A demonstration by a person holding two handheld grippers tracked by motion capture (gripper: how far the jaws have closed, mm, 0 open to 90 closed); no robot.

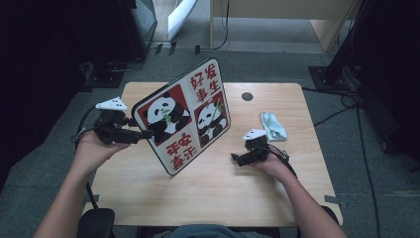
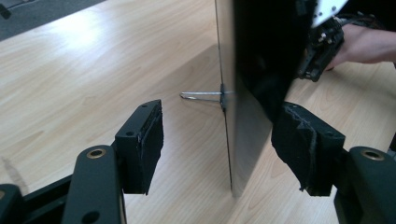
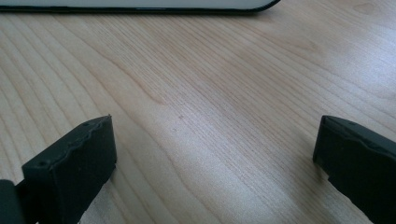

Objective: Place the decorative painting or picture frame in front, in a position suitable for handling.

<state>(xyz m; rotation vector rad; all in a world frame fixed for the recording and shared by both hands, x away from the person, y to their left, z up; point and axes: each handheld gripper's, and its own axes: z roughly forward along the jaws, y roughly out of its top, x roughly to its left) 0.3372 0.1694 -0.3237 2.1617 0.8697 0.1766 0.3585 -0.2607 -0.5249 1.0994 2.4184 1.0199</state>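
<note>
Panda board held on edge above a wooden table. The panda board (image 1: 185,116), a square panel with rounded corners, four picture fields and red characters, stands tilted on its lower corner near the middle of the table (image 1: 213,193), its printed face turned toward the person's right. From bottom corner to top corner it leans up and away from the seated person.

The left gripper (image 1: 130,133) meets the board at its left corner. In the left gripper view the thin edge of the board (image 2: 227,140) runs vertically between the two jaws, which stand spread with a gap on either side; they bracket the edge without pressing on it. A small metal clip or stand wire (image 2: 201,95) projects from the board's back face toward the tabletop.

The right gripper (image 1: 236,158) lies low on the table, to the right of the board's bottom corner and apart from it. In the right gripper view its jaws are wide apart over bare wood, and the board's rim (image 3: 140,6) runs across the top, ahead of the jaws.

A pale cloth (image 1: 273,126) lies farther right, closer to the right gripper.

Judgement: the left gripper is the nearer tool; the board's edge already lies in line with its gap, so closing would secure it.
</note>
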